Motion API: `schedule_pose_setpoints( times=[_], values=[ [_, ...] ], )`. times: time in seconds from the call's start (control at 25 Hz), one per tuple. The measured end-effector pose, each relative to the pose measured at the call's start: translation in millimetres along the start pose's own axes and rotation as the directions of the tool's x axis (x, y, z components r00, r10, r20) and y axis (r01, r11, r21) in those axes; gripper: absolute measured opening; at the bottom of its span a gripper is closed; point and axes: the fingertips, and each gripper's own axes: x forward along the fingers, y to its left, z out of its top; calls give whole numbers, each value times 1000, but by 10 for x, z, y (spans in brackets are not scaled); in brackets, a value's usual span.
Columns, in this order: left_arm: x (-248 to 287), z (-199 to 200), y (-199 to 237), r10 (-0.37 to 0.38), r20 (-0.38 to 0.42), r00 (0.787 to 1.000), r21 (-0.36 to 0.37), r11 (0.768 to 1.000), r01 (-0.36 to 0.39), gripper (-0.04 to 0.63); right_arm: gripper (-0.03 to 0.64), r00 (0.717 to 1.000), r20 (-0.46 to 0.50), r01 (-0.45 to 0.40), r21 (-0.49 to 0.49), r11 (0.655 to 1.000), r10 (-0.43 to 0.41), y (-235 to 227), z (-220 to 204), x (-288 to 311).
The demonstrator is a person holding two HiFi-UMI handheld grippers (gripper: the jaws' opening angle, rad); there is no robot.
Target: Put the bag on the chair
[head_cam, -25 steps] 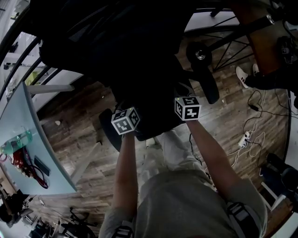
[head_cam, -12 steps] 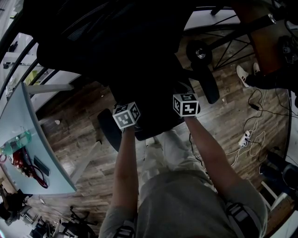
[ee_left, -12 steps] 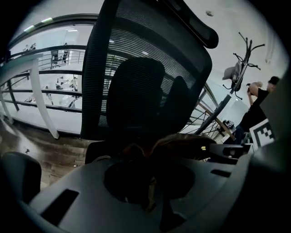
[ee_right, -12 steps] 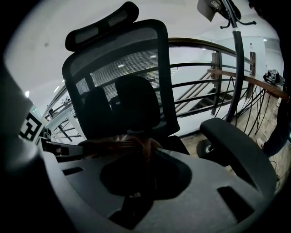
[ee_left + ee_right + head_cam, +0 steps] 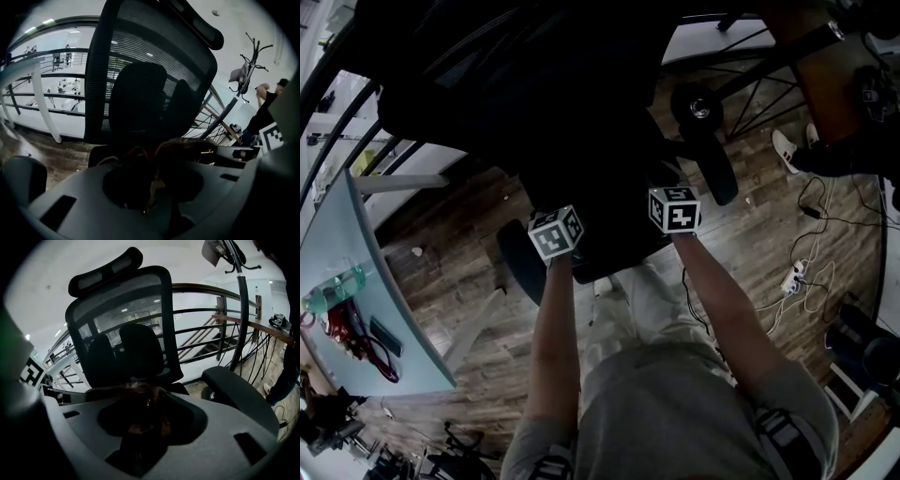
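The left tongs point(image 5: 151, 185) are pressed together on a brown strap point(image 5: 187, 144) with a small gold fitting, and the right tongs point(image 5: 140, 427) are pinching the same brown leather from the other side. So the bag point(image 5: 129, 393) hangs between the two pairs, straight ahead of them and close to the office chair point(image 5: 140, 70). The chair's mesh back rises just beyond the strap in both gripper views, and its headrest point(image 5: 105, 270) is above that. An armrest point(image 5: 239, 390) lies to the right of the right tongs. From the head view the bag's body is lost in the dark mass in front of the marker cubes point(image 5: 555, 232), so I cannot tell whether it already touches the seat.

Over the last second both cubes have crept a little forward towards the chair, then nearly stopped in the last half second. My reading is that the carry is about finished and the bag is at or over the seat. Lowering it and letting go are still to do, since both tongs are clamped.

Well off to the left of the left tongs, a pale counter point(image 5: 356, 281) carries a bottle point(image 5: 328, 292). A power strip point(image 5: 792, 277) with cables lies on the wooden floor to the right of the right tongs.

No brand or lettering is legible anywhere; the cubes carry only black-and-white square patterns
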Motion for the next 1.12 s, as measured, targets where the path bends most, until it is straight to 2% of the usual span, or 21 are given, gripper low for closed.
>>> schedule_pose_setpoints(
  times=[0.12, 0.28, 0.48, 0.64, 0.88, 1.12],
  values=[
    [-56, 7, -19, -14, 10, 1000, -14, 1000, 14, 185, 181, 1000, 11, 6, 5, 1000, -6, 5, 34, -65],
    [-154, -62, 3, -25, 20, 999, -9, 1000, 25, 224, 204, 999, 29, 21, 6, 1000, -21, 40, 28, -163],
    [-365, -62, -7, -31, 53, 998, -24, 999, 33, 224, 206, 998, 48, 32, 8, 999, -32, 118, 18, -320],
    [-469, -146, -85, -69, 68, 995, -46, 996, 72, 224, 204, 997, 68, 31, 16, 999, -32, 213, 48, -487],
    [-781, -174, -246, -102, 101, 990, -38, 994, 106, 221, 204, 993, 118, 14, 36, 999, -19, 371, 82, -820],
    [-1187, -206, -384, -120, 140, 983, -12, 992, 122, 150, 175, 988, 151, 10, 50, 999, -18, 517, 22, -1220]
  ],
)
